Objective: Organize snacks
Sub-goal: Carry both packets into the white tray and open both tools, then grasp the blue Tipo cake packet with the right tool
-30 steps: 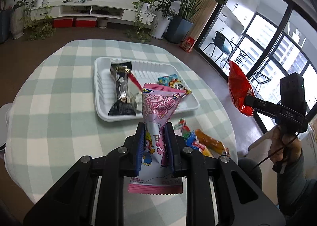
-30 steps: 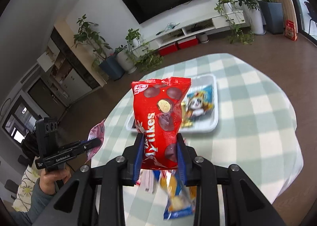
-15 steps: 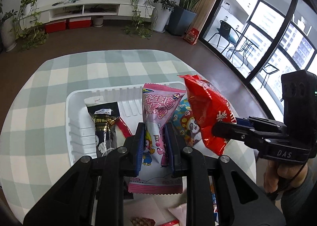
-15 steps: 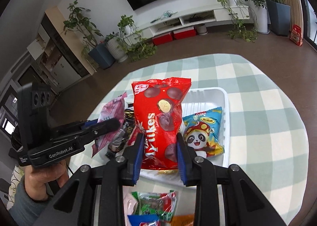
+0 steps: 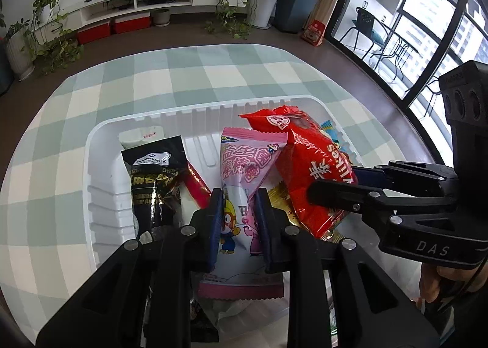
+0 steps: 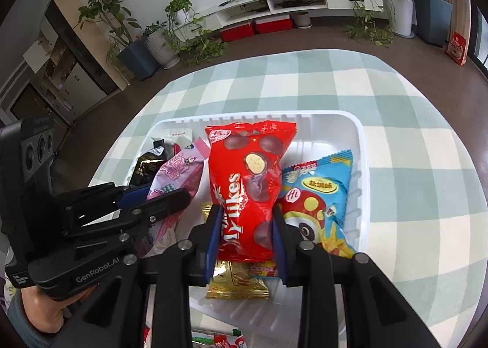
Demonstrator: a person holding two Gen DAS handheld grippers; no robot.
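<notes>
The worktop, round and covered in a green-and-white check cloth, carries a white ribbed tray near its middle, with bare cloth showing on the far side and to both sides of the tray.

Over the tray, the left hand-held gripper is clenched on a pink packet, its blue-padded fingers pressing the packet's lower half from either side so that the top edge stands up toward the tray's far wall. Just beside it, the right hand-held gripper grasps a red chocolate-ball bag the same way, upright, with the bag's crimped top level with the far rim. In the left wrist view the two held packets overlap at their inner edges; whether they touch cannot be told.

Lying in the tray are a black packet at the left end, with a thin red stick next to it, a blue panda-print bag against the right wall, and a gold wrapper under the red bag near the front rim. The strip of tray floor between the black packet and the pink one is mostly open, as is the far right corner behind the blue bag.

A few more wrappers lie on the cloth at the near edge, below the right hand-held gripper.
</notes>
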